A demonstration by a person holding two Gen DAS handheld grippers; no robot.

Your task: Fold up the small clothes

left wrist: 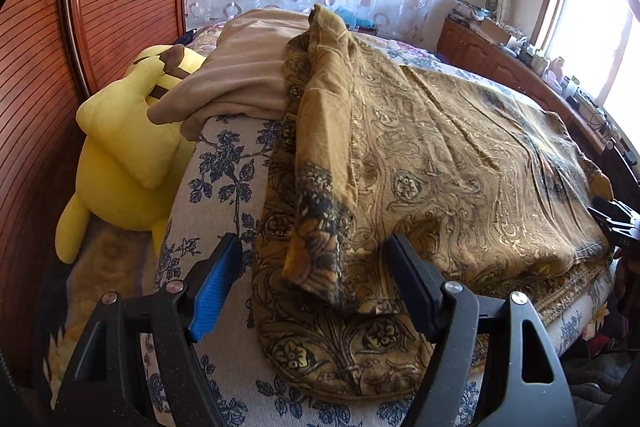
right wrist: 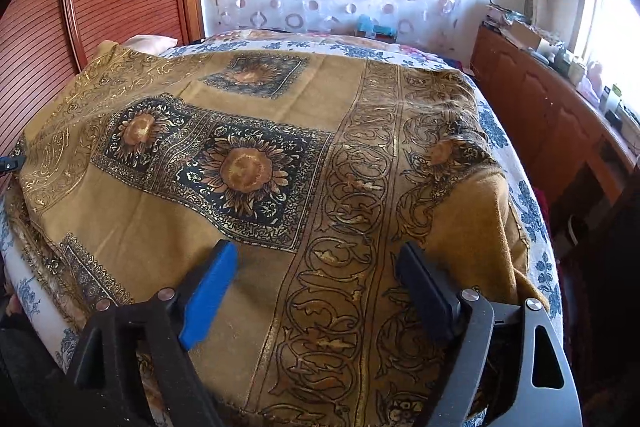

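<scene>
A mustard-brown garment (left wrist: 432, 163) with gold and black floral print lies spread on the bed. One sleeve (left wrist: 320, 163) is folded over onto its body. My left gripper (left wrist: 314, 251) is open, its jaws either side of the sleeve cuff, just above it. In the right wrist view the same garment (right wrist: 248, 163) fills the frame, showing sunflower panels. My right gripper (right wrist: 316, 259) is open and empty, hovering low over the garment's near part. The right gripper also shows in the left wrist view (left wrist: 616, 223) at the far right edge.
The bed has a blue-flowered white sheet (left wrist: 224, 171). A yellow plush toy (left wrist: 124, 155) and a beige blanket (left wrist: 240, 75) lie at its left. A wooden headboard wall (left wrist: 40, 67) is left, a cluttered wooden dresser (right wrist: 544, 99) right, curtains behind.
</scene>
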